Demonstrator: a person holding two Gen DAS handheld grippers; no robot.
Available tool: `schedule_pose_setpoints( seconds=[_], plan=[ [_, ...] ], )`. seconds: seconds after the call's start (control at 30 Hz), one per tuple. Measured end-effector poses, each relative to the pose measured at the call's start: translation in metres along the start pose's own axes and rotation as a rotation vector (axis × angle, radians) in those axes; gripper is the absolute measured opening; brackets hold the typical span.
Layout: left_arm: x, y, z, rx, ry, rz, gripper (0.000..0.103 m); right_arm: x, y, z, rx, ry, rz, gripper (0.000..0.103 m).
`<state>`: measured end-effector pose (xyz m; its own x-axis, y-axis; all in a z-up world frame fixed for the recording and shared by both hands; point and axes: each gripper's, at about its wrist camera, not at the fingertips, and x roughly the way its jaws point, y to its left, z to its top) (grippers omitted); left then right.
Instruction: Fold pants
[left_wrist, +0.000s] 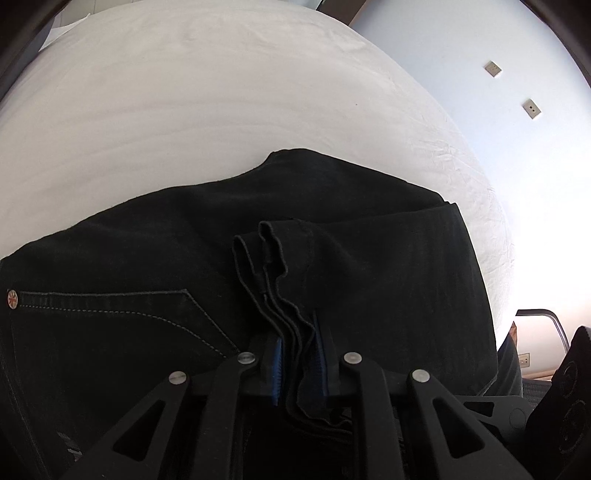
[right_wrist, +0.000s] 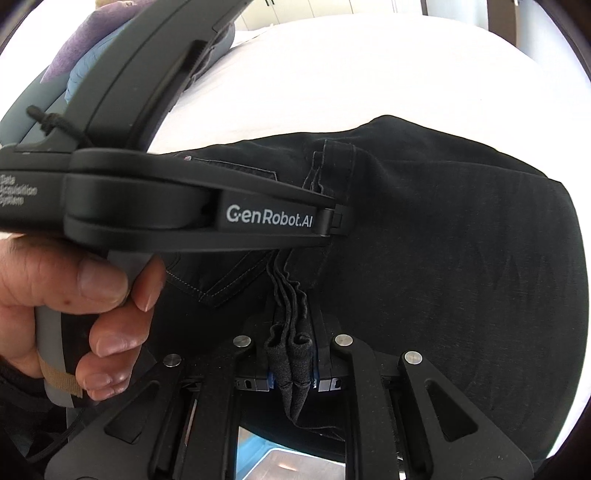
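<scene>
On the bed (left_wrist: 221, 92), each gripper (left_wrist: 300, 354) (right_wrist: 291, 362) pinches the black pants' (left_wrist: 369, 240) hems

Beyond the black pants (left_wrist: 332, 229) the white bed (left_wrist: 184, 110) lies bare and flat across its far half, open room for a gripper to pass. In the right wrist view the left gripper (right_wrist: 341, 221) and the hand (right_wrist: 74, 295) holding its handle cross the near left side just above the cloth (little room there). Cushions (right_wrist: 81, 48) crowd the bed's far left corner. To the right of the pants, bare sheet runs to the bed's edge.
</scene>
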<state>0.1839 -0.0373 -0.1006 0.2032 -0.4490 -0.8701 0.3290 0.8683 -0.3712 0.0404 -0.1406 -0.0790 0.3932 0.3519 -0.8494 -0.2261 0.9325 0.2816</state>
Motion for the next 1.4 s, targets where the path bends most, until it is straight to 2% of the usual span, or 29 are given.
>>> schedule_pose_setpoints(
  seconds=[0.07,0.13,0.17,0.2,0.27,0.4,0.5,0.6,0.67,0.77,0.8,0.87,1.0,1.07,1.17,1.4],
  plan=[
    [-0.006,0.009,0.001,-0.001,-0.008,0.011,0.024,-0.001,0.014,0.006,-0.004,0.013,-0.006,0.017],
    [-0.012,0.011,0.000,-0.010,-0.030,0.034,0.041,-0.003,0.027,0.008,0.005,0.024,0.023,0.021],
    [-0.017,0.015,0.000,-0.019,-0.044,0.055,0.048,-0.004,0.025,0.007,0.014,0.026,0.054,0.031],
    [-0.022,0.020,0.000,-0.031,-0.065,0.077,0.055,-0.008,0.023,0.005,0.027,0.033,0.096,0.051],
    [-0.033,0.029,0.000,-0.062,-0.088,0.099,0.056,-0.020,0.016,0.000,0.056,0.030,0.155,0.067],
    [-0.055,0.031,-0.003,-0.079,-0.156,0.175,0.058,-0.060,-0.012,-0.010,0.109,-0.021,0.283,0.067],
    [-0.065,0.016,-0.012,-0.071,-0.202,0.187,0.058,-0.095,-0.062,-0.009,0.213,-0.096,0.340,0.067],
    [-0.060,-0.008,-0.027,-0.019,-0.205,0.190,0.058,-0.115,-0.118,-0.004,0.353,-0.135,0.418,0.065],
    [-0.047,-0.022,-0.042,0.016,-0.173,0.209,0.058,-0.114,-0.157,0.008,0.419,-0.121,0.469,0.060],
    [-0.021,-0.032,-0.061,0.027,-0.099,0.222,0.058,-0.107,-0.195,0.025,0.463,-0.114,0.551,0.060],
    [-0.016,-0.034,-0.069,0.044,-0.099,0.250,0.058,-0.103,-0.204,0.034,0.469,-0.113,0.565,0.060],
    [-0.014,-0.041,-0.079,0.093,-0.120,0.294,0.061,-0.086,-0.219,0.046,0.484,-0.088,0.581,0.060],
    [-0.015,-0.033,-0.078,0.049,-0.111,0.263,0.062,-0.047,-0.249,0.054,0.511,-0.012,0.553,0.057],
    [-0.013,-0.034,-0.077,0.051,-0.103,0.268,0.062,-0.032,-0.254,0.042,0.533,0.008,0.542,0.054],
    [-0.012,-0.034,-0.076,0.052,-0.106,0.277,0.062,-0.021,-0.242,0.023,0.512,0.006,0.574,0.054],
    [-0.009,-0.032,-0.078,0.037,-0.113,0.259,0.063,-0.059,-0.198,-0.074,0.450,0.102,0.678,0.054]
  ],
)
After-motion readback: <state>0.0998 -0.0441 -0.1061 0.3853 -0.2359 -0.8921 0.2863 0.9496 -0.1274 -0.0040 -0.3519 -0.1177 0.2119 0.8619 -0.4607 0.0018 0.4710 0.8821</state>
